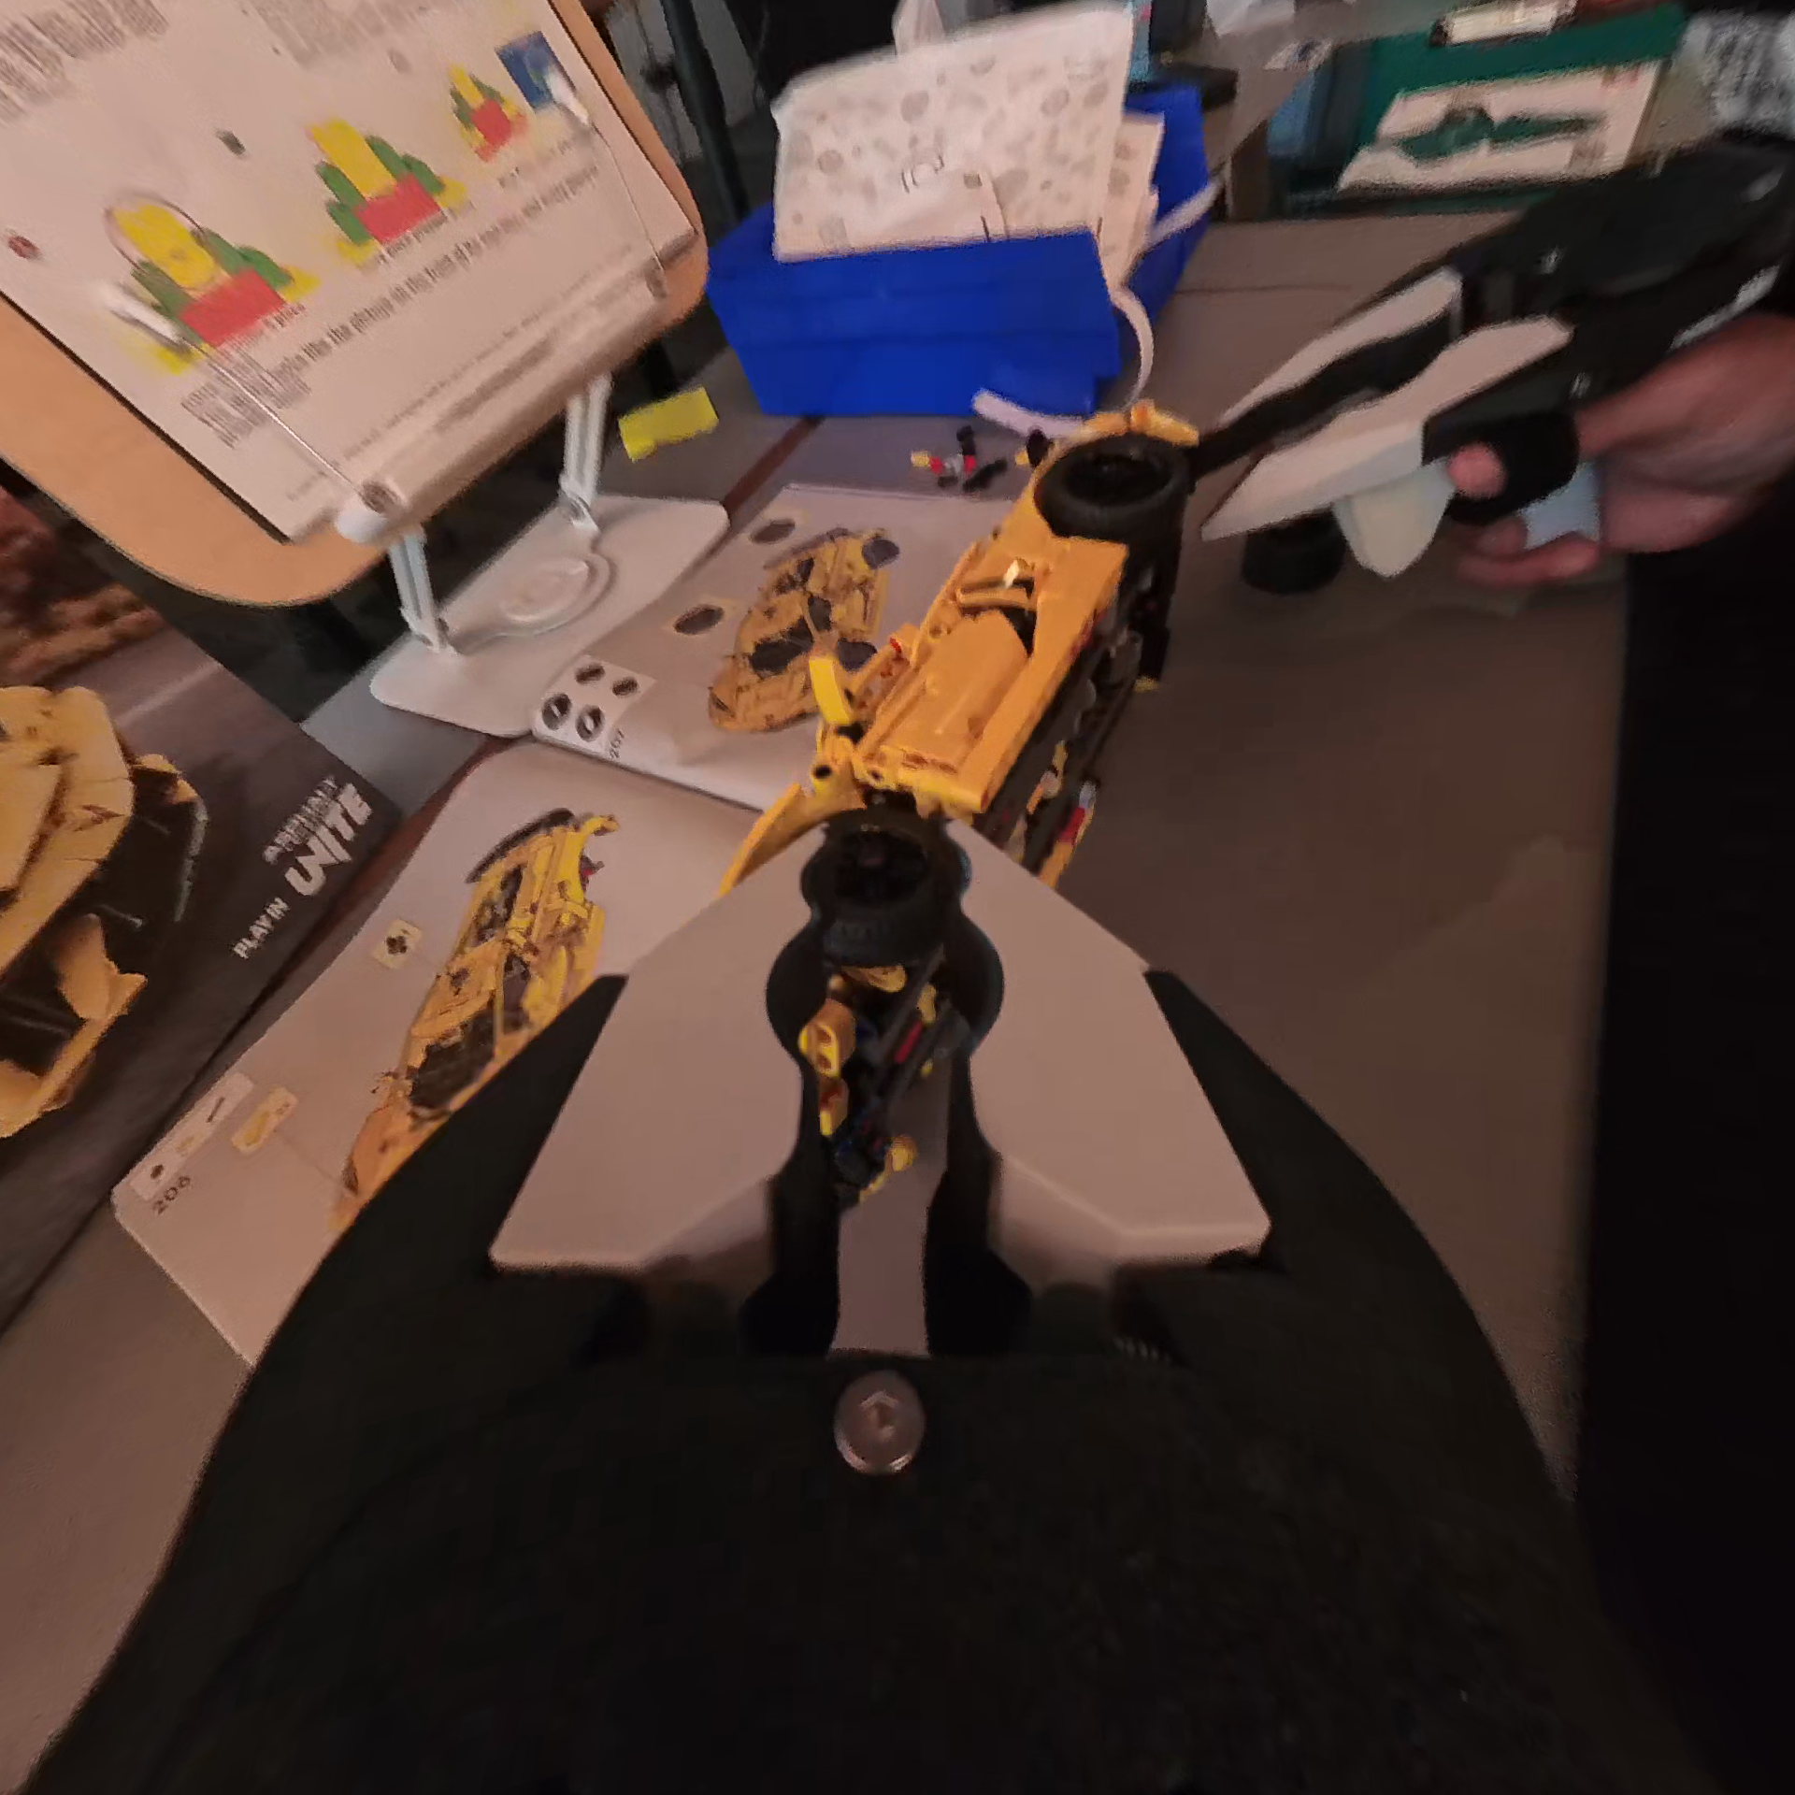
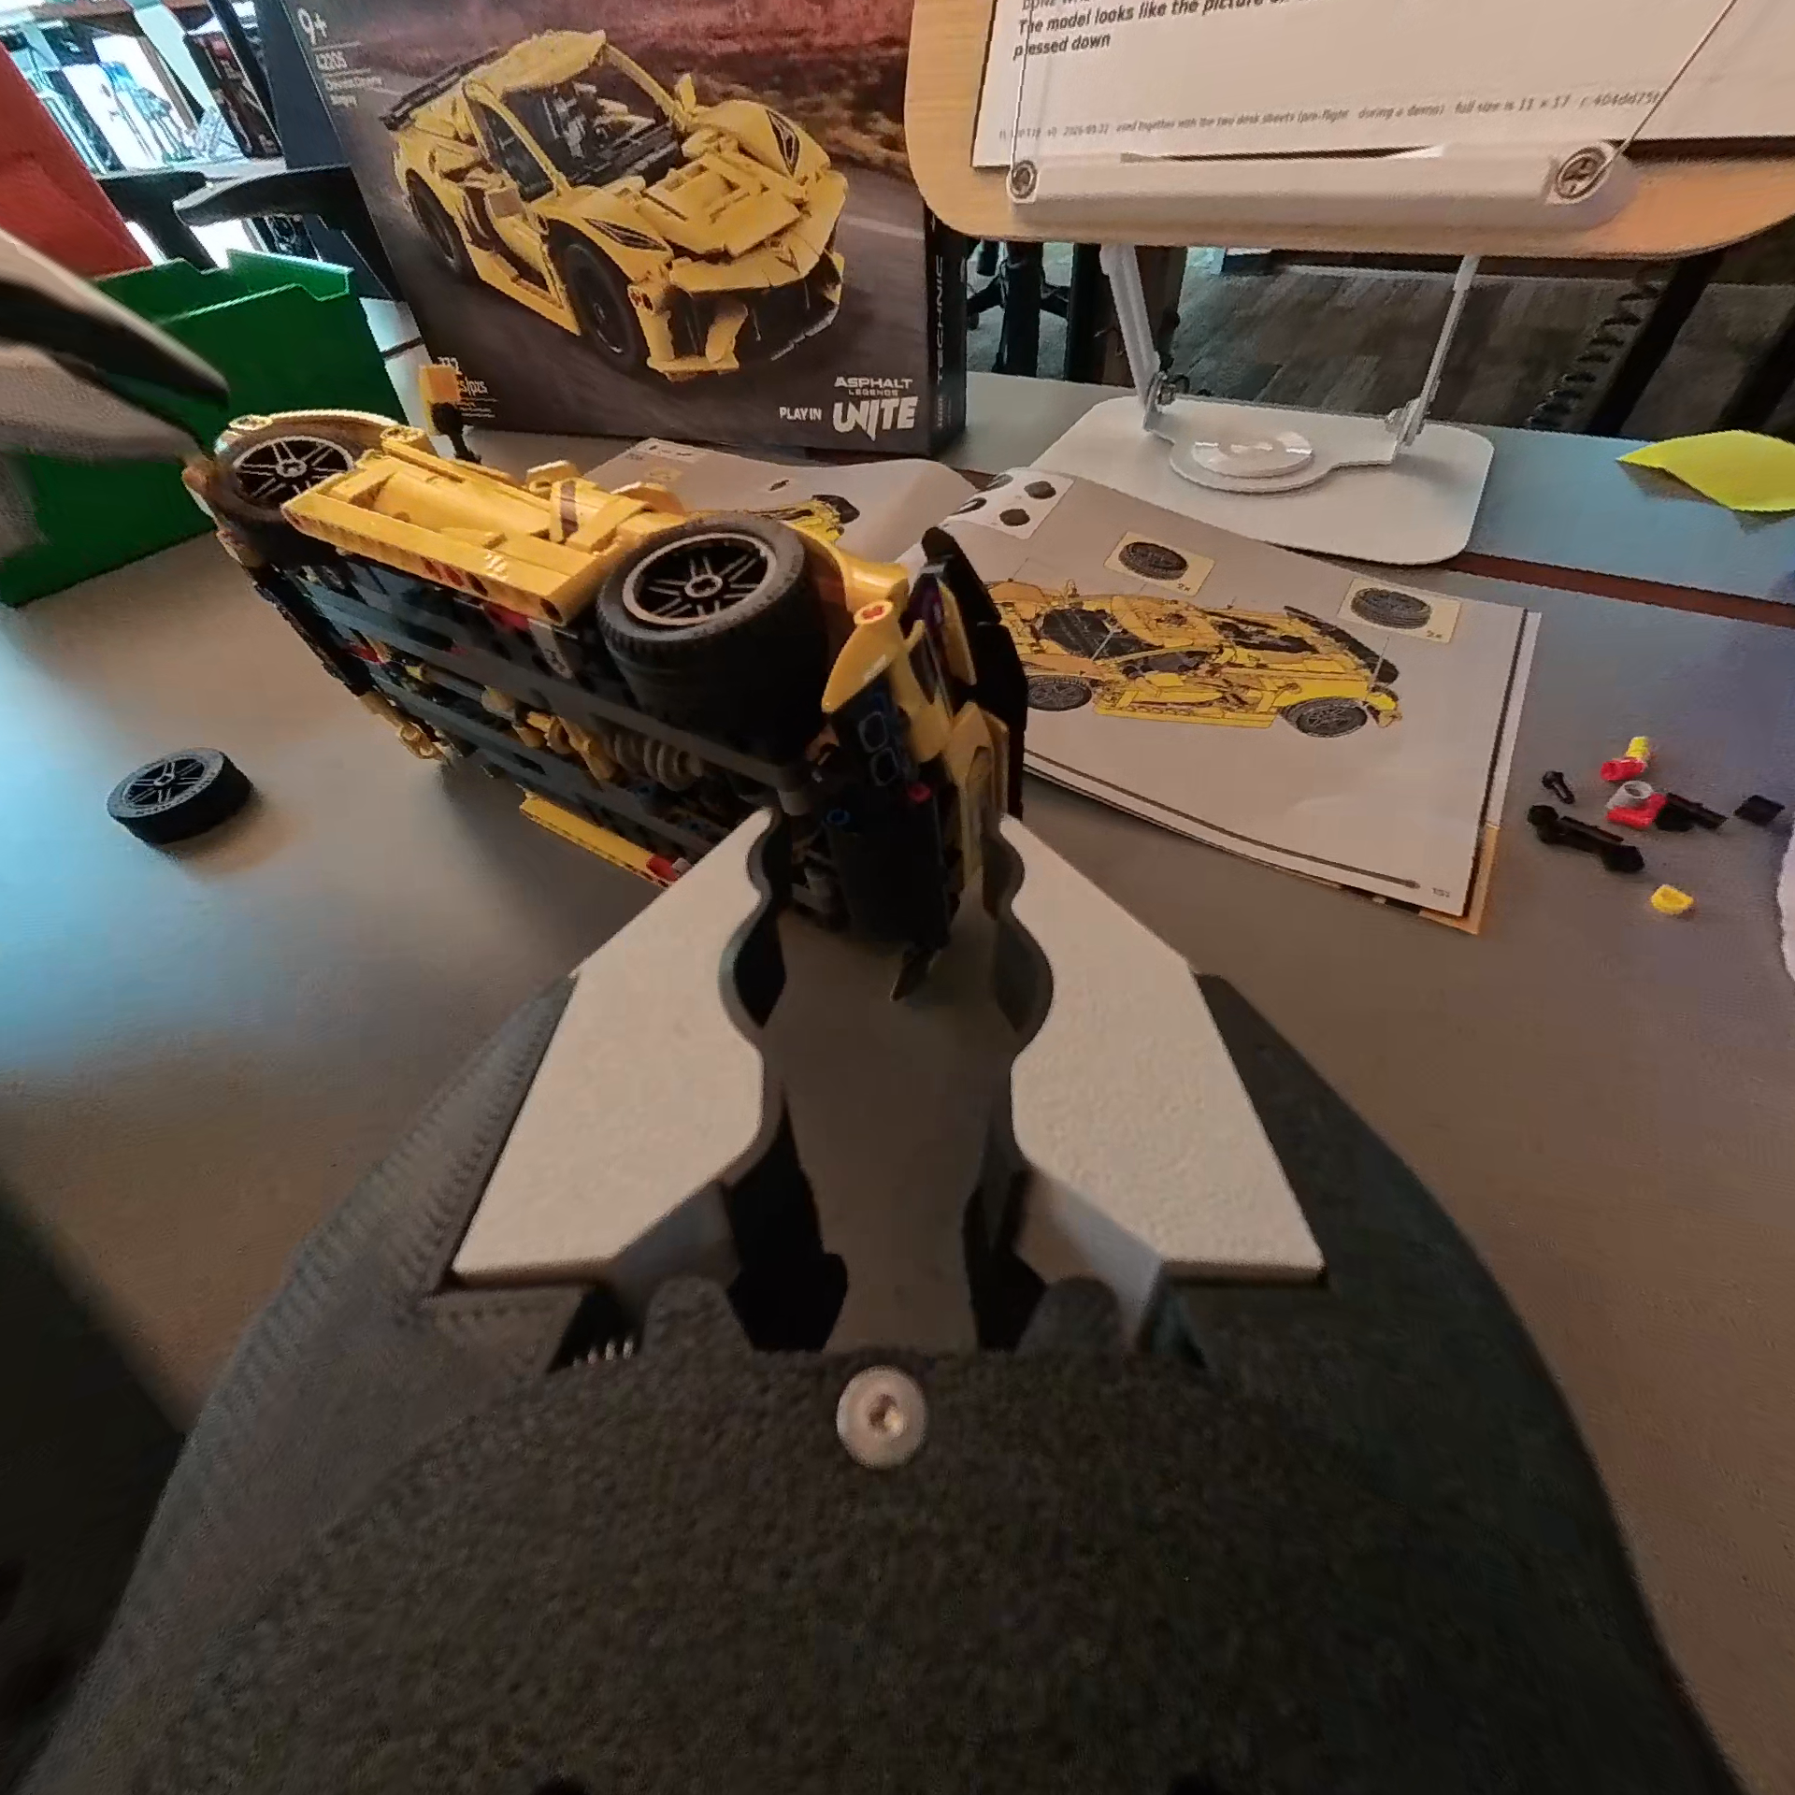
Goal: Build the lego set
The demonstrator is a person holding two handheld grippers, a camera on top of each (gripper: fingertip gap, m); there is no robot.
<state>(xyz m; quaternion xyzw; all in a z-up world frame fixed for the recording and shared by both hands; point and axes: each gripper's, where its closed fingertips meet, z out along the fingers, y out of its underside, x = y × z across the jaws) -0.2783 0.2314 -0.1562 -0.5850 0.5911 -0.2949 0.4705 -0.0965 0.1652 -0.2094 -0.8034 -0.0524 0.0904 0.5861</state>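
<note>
A grey table (image 2: 1263,1068) in a cluttered workroom holds an open manual (image 2: 1263,699), the set's box (image 2: 631,223) standing behind it, and a sheet of instructions on a white stand (image 2: 1263,457). A blue bin (image 1: 923,311) and a green bin (image 2: 194,389) sit at the table's edges.

The yellow car (image 2: 505,563), nearly complete, is tipped on its side with its dark underside exposed. Two wheels are fitted on the upward side.

The left gripper (image 1: 879,903) pinches one end of the car, its jaws closed around a fitted wheel (image 1: 874,894). The right gripper (image 2: 889,855) is at the other end, its jaws spread on either side of the car's tail; whether they press on it cannot be told. A person's hand (image 1: 1680,457) holds that gripper.

One loose wheel (image 2: 178,793) lies flat on the table, near the car but apart from it. A scatter of small spare pieces (image 2: 1632,806), black, red and yellow, lies beside the manual.

The step in hand looks like wheel fitting, with the car being steadied or turned between the two grippers. The next move probably calls for one gripper to keep the car firm while the other lets go, picks up the loose wheel by its rim, and presses it squarely onto a bare axle. No bare axle is clearly visible here.
</note>
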